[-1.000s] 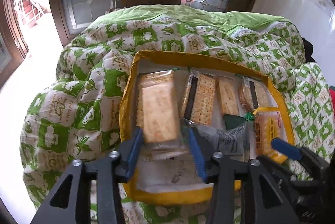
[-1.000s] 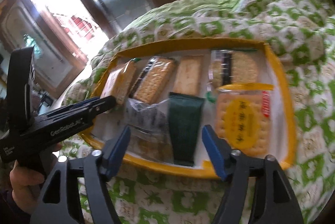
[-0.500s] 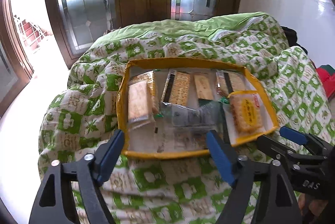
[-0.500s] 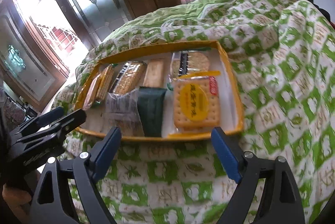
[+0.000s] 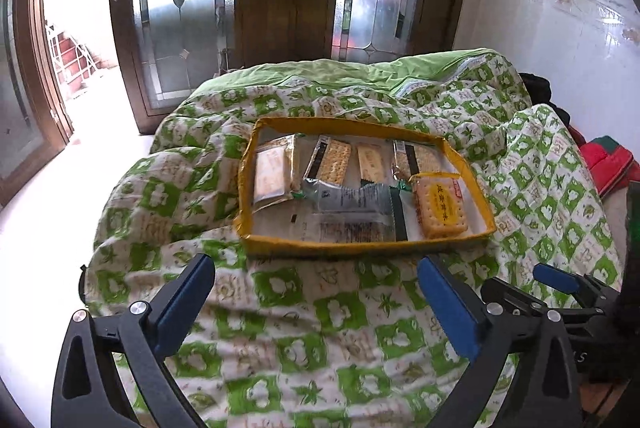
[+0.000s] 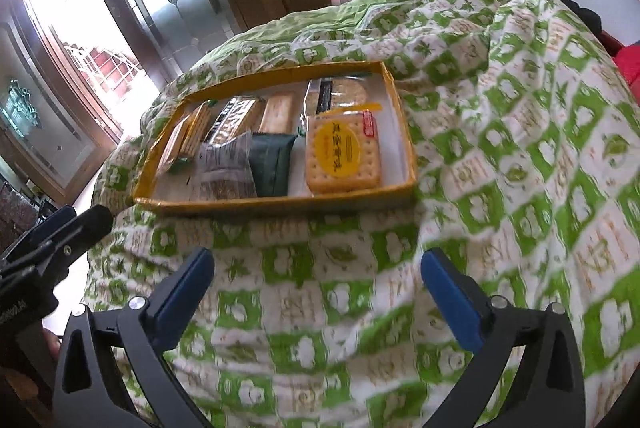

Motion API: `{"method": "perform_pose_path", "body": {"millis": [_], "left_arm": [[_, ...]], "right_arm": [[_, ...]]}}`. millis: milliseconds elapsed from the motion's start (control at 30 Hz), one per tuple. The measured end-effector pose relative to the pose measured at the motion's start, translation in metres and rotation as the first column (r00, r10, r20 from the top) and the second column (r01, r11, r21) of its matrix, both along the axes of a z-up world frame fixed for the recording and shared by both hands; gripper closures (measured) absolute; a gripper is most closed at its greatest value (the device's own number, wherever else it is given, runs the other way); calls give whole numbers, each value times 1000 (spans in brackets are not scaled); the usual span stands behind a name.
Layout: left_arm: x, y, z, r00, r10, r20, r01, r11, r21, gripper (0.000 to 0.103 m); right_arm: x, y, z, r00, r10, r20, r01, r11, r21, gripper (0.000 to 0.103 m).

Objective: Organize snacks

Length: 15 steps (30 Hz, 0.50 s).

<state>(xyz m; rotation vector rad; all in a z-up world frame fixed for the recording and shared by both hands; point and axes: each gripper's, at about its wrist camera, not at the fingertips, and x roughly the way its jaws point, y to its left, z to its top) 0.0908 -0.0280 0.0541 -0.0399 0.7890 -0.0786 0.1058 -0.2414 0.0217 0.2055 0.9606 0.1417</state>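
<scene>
- Quilt (image 5: 320,308): green-and-white, covers the bed.
- Yellow box (image 5: 360,248): rests on the quilt and holds the snack packets (image 5: 440,206).
- Left claw (image 5: 316,308): jaws opening, nothing between them, short of the box.
- Right claw (image 6: 318,298): jaws opening, likewise empty.

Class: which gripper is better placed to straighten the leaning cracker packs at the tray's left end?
Probably left. The left gripper, empty jaws opening, sits nearer the leaning clear-wrapped cracker packs in the yellow-rimmed tray.
</scene>
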Motion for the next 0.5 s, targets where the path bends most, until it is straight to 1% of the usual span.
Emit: {"method": "perform_pose_path", "body": {"millis": [67, 200, 333, 500], "left_arm": [[-8, 0, 2, 1000, 10, 8, -10, 1000, 17, 1], [-24, 2, 5, 1000, 10, 9, -10, 1000, 27, 1], [-41, 3, 7, 999, 35, 21, -36, 997, 62, 1], [-62, 5, 8, 1000, 21, 20, -22, 999, 43, 1]], "right_arm": [[-9, 0, 1, 1000, 4, 0, -4, 1000, -3, 0], [-25, 4, 3, 1000, 13, 3, -13, 1000, -21, 0], [-38, 5, 7, 1000, 8, 15, -8, 1000, -28, 0], [-51, 3, 13, 999, -9, 33, 10, 999, -34, 0]]}}
